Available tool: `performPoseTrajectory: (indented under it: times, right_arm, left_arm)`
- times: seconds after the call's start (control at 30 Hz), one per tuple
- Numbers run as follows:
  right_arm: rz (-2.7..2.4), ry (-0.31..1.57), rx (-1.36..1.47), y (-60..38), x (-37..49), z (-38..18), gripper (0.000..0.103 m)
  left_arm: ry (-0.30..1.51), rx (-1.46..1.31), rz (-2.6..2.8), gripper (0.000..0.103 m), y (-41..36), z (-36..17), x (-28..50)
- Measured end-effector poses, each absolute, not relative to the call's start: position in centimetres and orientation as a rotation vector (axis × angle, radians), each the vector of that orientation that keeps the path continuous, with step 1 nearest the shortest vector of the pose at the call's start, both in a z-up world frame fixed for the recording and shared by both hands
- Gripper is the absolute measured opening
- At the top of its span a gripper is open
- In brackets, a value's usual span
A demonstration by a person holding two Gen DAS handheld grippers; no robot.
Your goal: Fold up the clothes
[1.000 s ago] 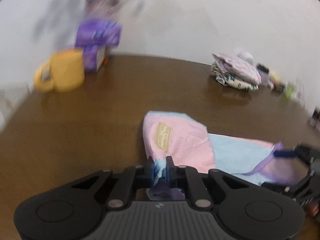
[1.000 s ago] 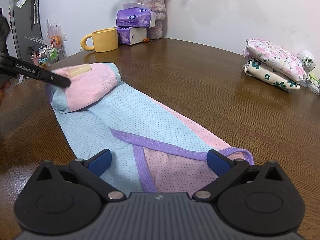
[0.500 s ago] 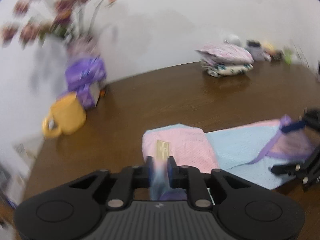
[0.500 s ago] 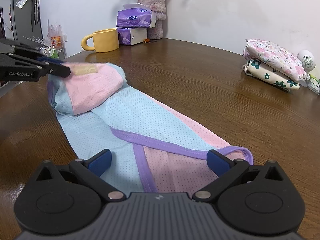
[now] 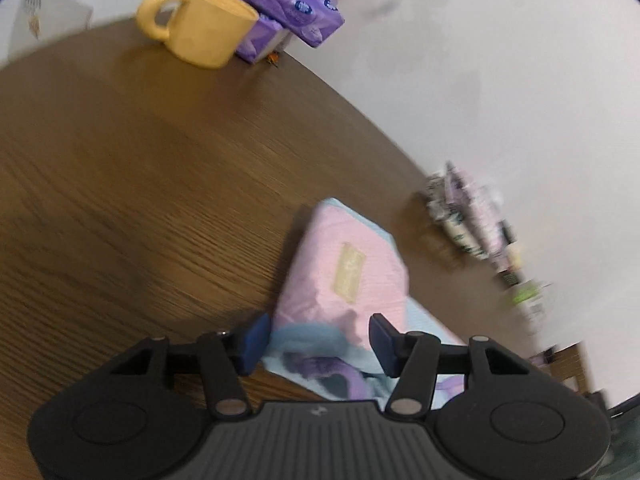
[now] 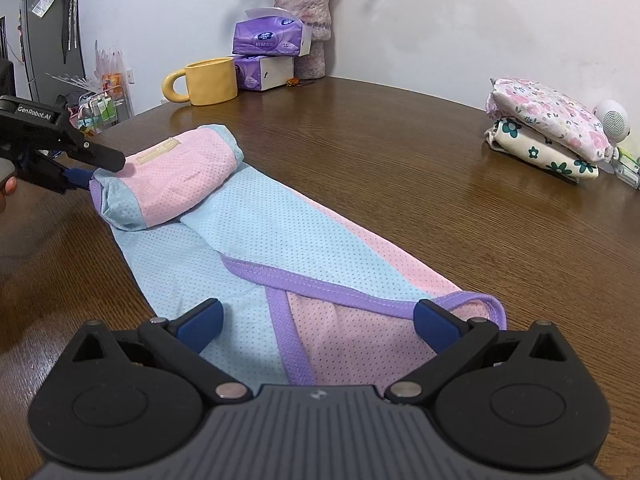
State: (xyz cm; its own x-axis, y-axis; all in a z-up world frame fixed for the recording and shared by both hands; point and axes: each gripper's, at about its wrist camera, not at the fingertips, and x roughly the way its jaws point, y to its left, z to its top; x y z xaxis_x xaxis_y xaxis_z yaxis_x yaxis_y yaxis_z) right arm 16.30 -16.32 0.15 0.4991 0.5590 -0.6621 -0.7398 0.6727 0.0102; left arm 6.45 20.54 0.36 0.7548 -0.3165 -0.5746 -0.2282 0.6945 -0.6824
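Left gripper (image 5: 318, 336) opening, our pads off the garment's (image 6: 280, 240) rolled end | right gripper (image 6: 318, 320) spread wide over its hem, nothing gripped

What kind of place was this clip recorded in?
Most likely a home, at a round wooden dining table: tissue packs and a yellow mug stand by a flower vase, with a fridge behind.

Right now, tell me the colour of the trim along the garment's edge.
Purple. The trim on the pink and light blue garment shows best in the right wrist view.
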Motion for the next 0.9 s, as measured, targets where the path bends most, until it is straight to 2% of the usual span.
performPoseTrajectory:
  times: [0.07, 0.13, 0.2, 0.33, 0.63, 0.9]
  right_arm:
    - [0.799, 0.685, -0.292, -16.3, 16.3, 0.1, 0.102]
    - [0.799, 0.684, -0.292, -16.4, 16.3, 0.1, 0.102]
    - [0.799, 0.683, -0.291, -16.4, 16.2, 0.1, 0.102]
    - [0.799, 0.683, -0.291, -16.4, 16.2, 0.1, 0.102]
    - [0.799, 0.682, -0.291, -16.4, 16.3, 0.0, 0.102]
    - [0.801, 0.683, -0.294, -16.4, 16.3, 0.0, 0.102]
  left_arm:
    - [0.735, -0.856, -0.068, 0.026, 20.8, -0.1, 6.7]
    - [0.733, -0.886, -0.070, 0.018, 21.1, -0.7, 6.7]
    - [0.727, -0.896, -0.069, 0.018, 21.2, -0.9, 6.6]
    - [0.704, -0.812, -0.038, 0.008, 20.5, -0.5, 6.2]
    - [0.614, -0.202, 0.088, 0.006, 12.3, 4.4, 5.9]
    - [0.516, 0.181, 0.099, 0.006, 5.6, 5.4, 5.3]
